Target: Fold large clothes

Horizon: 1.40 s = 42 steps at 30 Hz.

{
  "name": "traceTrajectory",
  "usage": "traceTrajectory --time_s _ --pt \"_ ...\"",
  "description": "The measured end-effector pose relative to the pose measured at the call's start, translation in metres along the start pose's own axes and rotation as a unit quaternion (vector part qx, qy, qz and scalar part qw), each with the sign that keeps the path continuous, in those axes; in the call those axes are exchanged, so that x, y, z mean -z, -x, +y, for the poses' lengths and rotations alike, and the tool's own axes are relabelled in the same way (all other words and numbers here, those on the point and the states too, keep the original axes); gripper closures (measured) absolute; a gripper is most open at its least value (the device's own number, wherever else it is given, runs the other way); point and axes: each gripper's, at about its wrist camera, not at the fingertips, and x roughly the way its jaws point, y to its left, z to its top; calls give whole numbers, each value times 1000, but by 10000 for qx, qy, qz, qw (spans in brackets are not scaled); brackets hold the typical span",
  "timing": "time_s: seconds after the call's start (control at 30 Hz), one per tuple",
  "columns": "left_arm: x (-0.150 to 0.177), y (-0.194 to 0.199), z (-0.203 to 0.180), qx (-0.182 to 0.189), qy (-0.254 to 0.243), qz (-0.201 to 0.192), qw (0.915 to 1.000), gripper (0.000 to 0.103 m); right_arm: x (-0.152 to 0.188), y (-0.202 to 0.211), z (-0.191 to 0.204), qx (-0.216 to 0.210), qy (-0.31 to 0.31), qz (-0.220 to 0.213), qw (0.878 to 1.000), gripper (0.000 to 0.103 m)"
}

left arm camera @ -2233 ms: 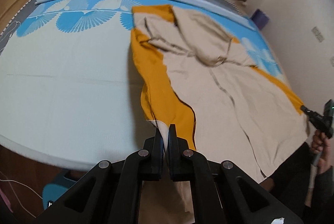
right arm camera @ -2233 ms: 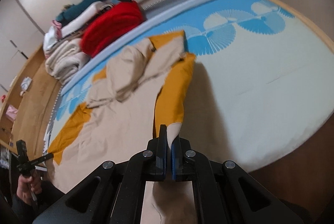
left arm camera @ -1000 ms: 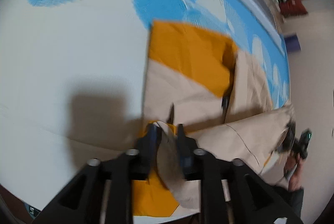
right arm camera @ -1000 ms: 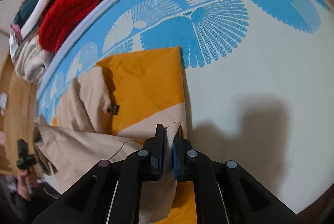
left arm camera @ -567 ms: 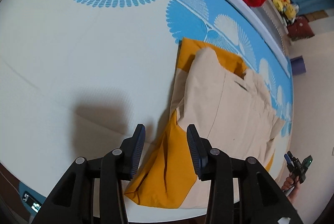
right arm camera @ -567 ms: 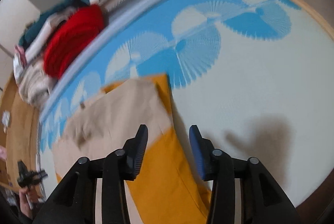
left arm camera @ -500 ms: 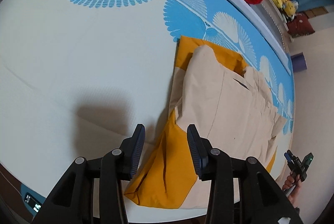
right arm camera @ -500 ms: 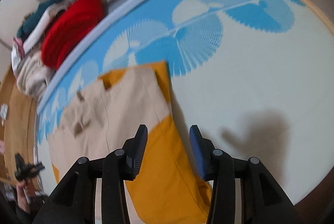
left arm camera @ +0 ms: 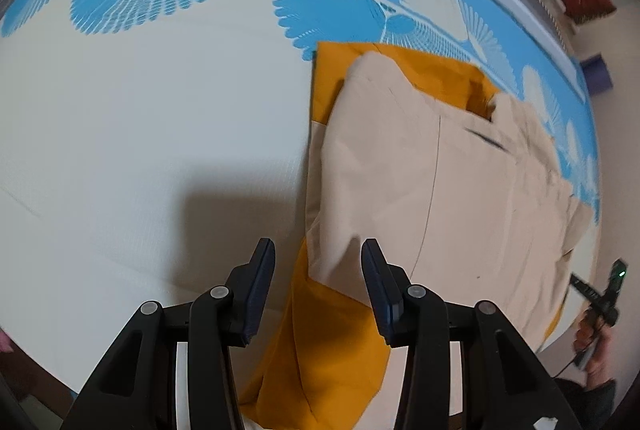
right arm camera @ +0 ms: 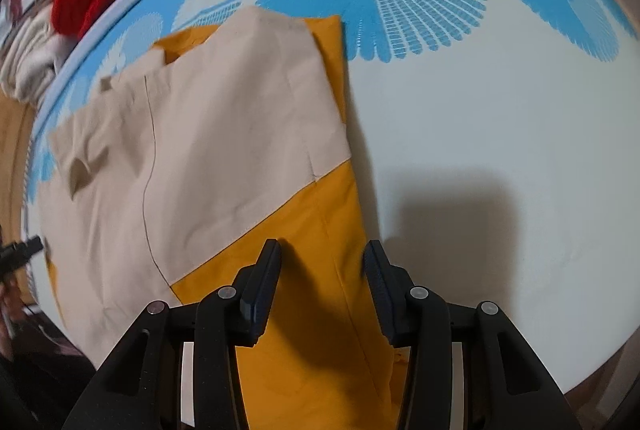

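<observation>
Blue-and-white patterned bed (left arm camera: 140,149) carrying folded beige-and-mustard garment (left arm camera: 440,189); long axis crosswise between both hands; left tool (left arm camera: 318,270) spread over near-left corner; right tool (right arm camera: 322,270) spread above mustard edge, equally near

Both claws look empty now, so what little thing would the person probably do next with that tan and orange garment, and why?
Probably lower the left gripper and right gripper onto the near orange edge of the garment and pinch it. Both stand open, holding nothing, and that orange part lies unfolded toward the near edge of the bed.
</observation>
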Motion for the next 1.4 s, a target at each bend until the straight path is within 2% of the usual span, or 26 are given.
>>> traceTrajectory --time_s 0.23,0.4,0.47,0.63,0.7,0.73,0.8,0.87,0.93,1.0,1.07,1.1,1.17,1.2,1.23,1.27,1.3,1.33,1.4 --pt "1 -8 -11 -150 -304 49 9994 62 2 2 4 102 140 8 9998 60" --pt "3 -9 -15 -216 -370 64 9991 62 4 11 5 196 258 -112 9994 84" --pt "3 -10 -16 -231 -384 68 9990 62 4 15 5 241 278 -179 9992 91" --pt "5 -13 -18 -336 -446 119 9984 62 6 26 8 262 353 -351 9984 99" --pt "7 -14 -20 -352 -489 141 9981 69 7 33 11 247 401 -449 9979 100" --pt "7 -14 -22 -359 -528 128 9979 81 7 36 11 234 415 -515 9975 100" --pt "6 -11 -23 -404 -587 89 9974 96 7 46 10 142 381 -686 9968 100" --pt "4 -1 -23 -290 -541 -126 9980 98 7 58 9 17 292 -913 9954 101" --pt "0 18 -23 -94 -434 -516 9977 100 5 70 8 -117 168 -1178 9928 101" --pt "-6 45 -21 221 -256 -1158 9927 100 0 86 4 -267 -62 -1568 9873 101" --pt "-9 62 -22 455 -181 -1602 9859 100 -5 104 0 -476 -353 -2018 9776 101" --pt "-11 65 -23 426 -189 -1731 9838 100 -7 110 0 -505 -415 -2225 9727 101" --pt "-15 62 -28 160 -219 -1854 9823 98 -14 111 6 -296 -430 -2403 9693 101" --pt "-19 56 -27 24 -168 -1786 9838 92 -18 104 8 -167 -449 -2316 9716 101" --pt "-23 47 -24 15 -65 -1611 9869 91 -23 95 9 -66 -469 -2174 9749 101" --pt "-24 40 -21 45 44 -1425 9898 85 -28 84 10 85 -494 -1954 9794 100" --pt "-25 33 -15 107 150 -1243 9921 74 -32 73 11 217 -511 -1728 9834 97" --pt "-24 27 -10 175 254 -1102 9934 69 -34 66 12 266 -519 -1590 9856 96" --pt "-20 17 -3 119 263 -796 9964 65 -35 54 12 353 -549 -1317 9891 88"
